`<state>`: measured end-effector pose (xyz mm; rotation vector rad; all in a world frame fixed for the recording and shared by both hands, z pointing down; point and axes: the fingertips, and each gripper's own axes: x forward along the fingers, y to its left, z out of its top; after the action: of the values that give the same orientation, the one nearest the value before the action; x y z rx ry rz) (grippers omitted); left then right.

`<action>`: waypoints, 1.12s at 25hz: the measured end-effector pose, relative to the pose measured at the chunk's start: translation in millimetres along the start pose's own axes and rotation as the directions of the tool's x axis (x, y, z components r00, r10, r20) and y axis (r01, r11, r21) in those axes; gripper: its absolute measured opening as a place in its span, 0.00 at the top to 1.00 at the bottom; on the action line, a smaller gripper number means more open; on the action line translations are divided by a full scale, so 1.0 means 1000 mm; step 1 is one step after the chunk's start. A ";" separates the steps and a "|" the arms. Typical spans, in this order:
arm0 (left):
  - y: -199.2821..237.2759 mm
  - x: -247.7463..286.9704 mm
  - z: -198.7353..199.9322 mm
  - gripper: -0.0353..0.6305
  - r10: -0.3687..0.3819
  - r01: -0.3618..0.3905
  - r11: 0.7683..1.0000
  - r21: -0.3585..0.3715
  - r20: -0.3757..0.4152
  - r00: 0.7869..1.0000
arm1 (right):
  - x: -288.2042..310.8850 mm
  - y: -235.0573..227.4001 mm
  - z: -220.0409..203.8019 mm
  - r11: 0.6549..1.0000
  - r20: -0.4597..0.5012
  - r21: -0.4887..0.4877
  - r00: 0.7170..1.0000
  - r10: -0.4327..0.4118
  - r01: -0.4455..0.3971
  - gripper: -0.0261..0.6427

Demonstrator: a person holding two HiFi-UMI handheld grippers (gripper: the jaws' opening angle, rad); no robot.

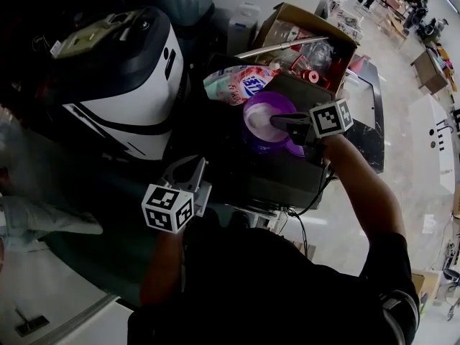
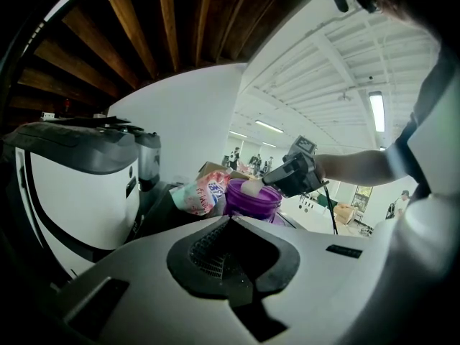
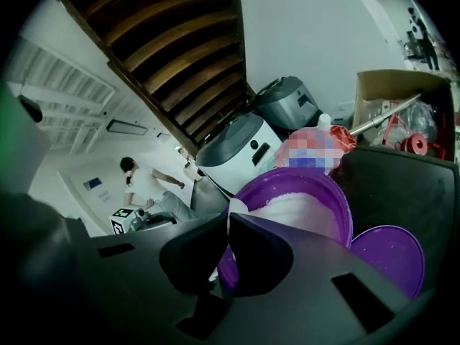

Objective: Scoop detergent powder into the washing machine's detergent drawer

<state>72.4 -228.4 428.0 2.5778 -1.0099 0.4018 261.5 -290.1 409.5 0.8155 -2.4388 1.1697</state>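
Scooping stage: powder being taken up, nothing delivered yet.
Open purple tub (image 1: 249, 132) stands on a dark top, part full of white powder (image 1: 263, 116), with its lid (image 3: 388, 254) lying just beside it. Right gripper (image 1: 277, 121) reaches in over the rim, arm stretched forward, its jaws closed narrow on the handle of a white scoop (image 2: 251, 186) whose bowl sits at the powder. Left gripper (image 1: 190, 168) is held back low near the body, well apart from the tub, jaws together on nothing. The drawer cannot be made out in any view. By judgement, lifting the load, carrying it and tipping it in all remain.
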 end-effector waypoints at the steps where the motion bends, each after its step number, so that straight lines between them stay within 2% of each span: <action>1: -0.001 0.000 0.000 0.94 0.002 -0.002 1.000 0.000 -0.001 1.000 | -0.002 -0.001 0.000 1.000 0.013 0.010 1.000 0.004 -0.005 0.93; 4: -0.002 0.001 0.001 0.94 0.009 -0.009 1.000 0.003 0.000 1.000 | -0.007 -0.004 0.002 0.999 0.058 0.036 0.998 0.018 -0.020 0.93; 8: -0.003 0.003 0.003 0.94 0.022 -0.022 1.000 0.009 0.001 1.000 | -0.015 -0.006 0.006 0.993 0.150 0.090 0.986 0.068 -0.082 0.93; 13: -0.010 0.001 0.005 0.94 0.053 -0.053 0.998 0.016 -0.005 0.999 | -0.030 -0.019 0.005 0.990 0.224 0.111 0.972 0.065 -0.092 0.93; 19: -0.016 -0.009 0.008 0.94 0.118 -0.117 0.993 0.027 -0.025 0.993 | -0.043 -0.018 0.009 0.975 0.323 0.144 0.939 0.116 -0.170 0.93; 24: -0.013 -0.027 0.020 0.94 0.173 -0.172 0.984 0.045 -0.009 0.985 | -0.049 -0.003 0.022 0.967 0.389 0.078 0.901 0.195 -0.243 0.93; 28: -0.002 -0.043 0.022 0.94 0.200 -0.200 0.979 0.041 0.003 0.980 | -0.052 0.013 0.029 0.964 0.416 0.063 0.884 0.212 -0.260 0.93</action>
<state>46.9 -210.6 391.2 2.5190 -1.2789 0.4799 293.7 -287.6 357.6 0.8887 -2.9007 1.3551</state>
